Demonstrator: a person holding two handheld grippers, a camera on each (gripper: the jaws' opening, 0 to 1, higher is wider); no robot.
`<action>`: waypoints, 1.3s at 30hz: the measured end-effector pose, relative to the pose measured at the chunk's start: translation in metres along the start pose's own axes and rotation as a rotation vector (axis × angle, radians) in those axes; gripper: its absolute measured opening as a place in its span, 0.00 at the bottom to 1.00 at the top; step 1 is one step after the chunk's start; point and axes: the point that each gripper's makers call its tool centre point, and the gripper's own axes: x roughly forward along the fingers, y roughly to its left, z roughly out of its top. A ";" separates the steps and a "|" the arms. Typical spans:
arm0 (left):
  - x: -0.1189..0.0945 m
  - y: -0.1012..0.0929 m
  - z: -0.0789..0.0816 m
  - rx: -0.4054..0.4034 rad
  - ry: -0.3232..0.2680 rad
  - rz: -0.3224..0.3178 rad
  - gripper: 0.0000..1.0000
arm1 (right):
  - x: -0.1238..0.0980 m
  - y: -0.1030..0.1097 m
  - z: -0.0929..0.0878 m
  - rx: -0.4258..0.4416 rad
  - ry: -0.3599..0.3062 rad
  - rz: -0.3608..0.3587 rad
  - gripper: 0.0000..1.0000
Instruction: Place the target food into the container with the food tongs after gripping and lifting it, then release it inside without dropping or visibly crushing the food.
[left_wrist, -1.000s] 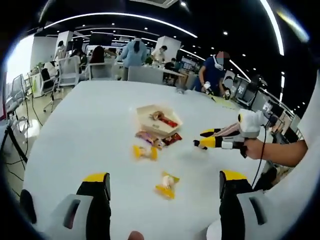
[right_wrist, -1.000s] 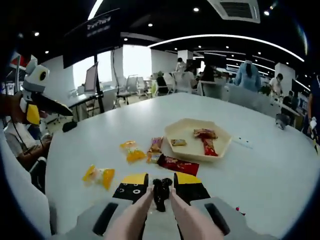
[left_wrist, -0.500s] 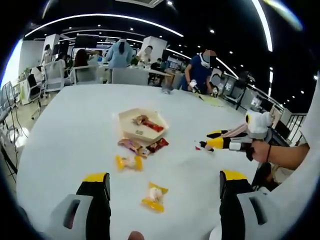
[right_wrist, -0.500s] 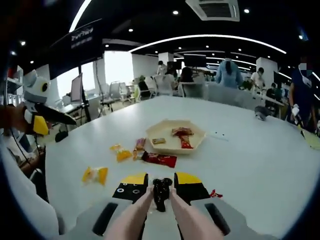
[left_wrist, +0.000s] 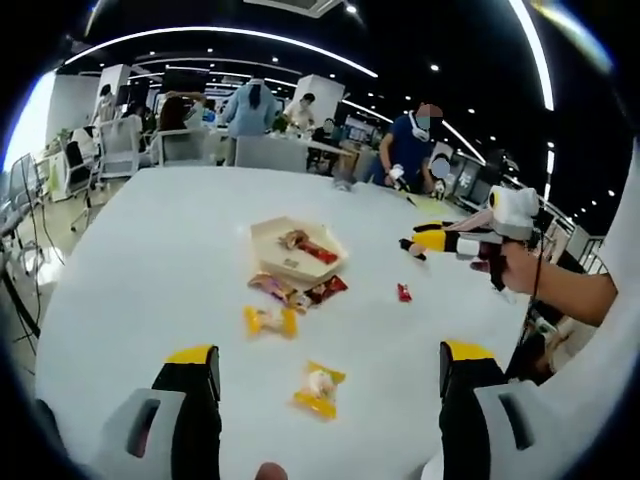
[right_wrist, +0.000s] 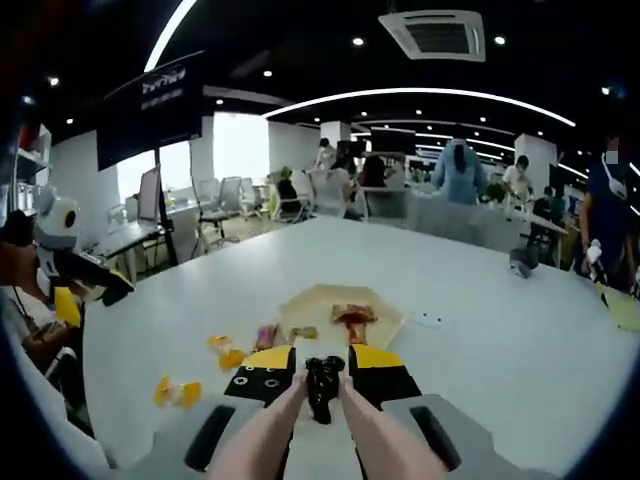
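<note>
While the left tool (left_wrist: 327, 362) hangs over the white desk (left_wrist: 150, 260) with its jaws wide apart and nothing between them, the right tool (right_wrist: 322, 371) has its jaws closed on the pink food tongs (right_wrist: 320, 425). The tray (left_wrist: 296, 251) sits mid-desk with wrapped snacks inside. Just beside the tray lie a red snack (left_wrist: 326, 290) and a striped one (left_wrist: 275, 289); nearer the left tool than the tray are two yellow candies (left_wrist: 270, 320) (left_wrist: 320, 388). A small red candy (left_wrist: 403, 292) lies right of the tray.
</note>
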 end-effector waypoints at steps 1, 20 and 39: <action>-0.001 0.001 0.002 -0.001 -0.006 0.002 0.91 | 0.007 -0.001 0.006 -0.005 -0.003 0.001 0.20; 0.000 0.008 0.010 0.049 -0.018 0.046 0.99 | 0.095 -0.006 0.040 -0.077 0.013 0.041 0.20; -0.008 0.029 0.009 0.046 -0.004 0.100 1.00 | 0.137 -0.031 0.053 -0.061 -0.001 -0.006 0.27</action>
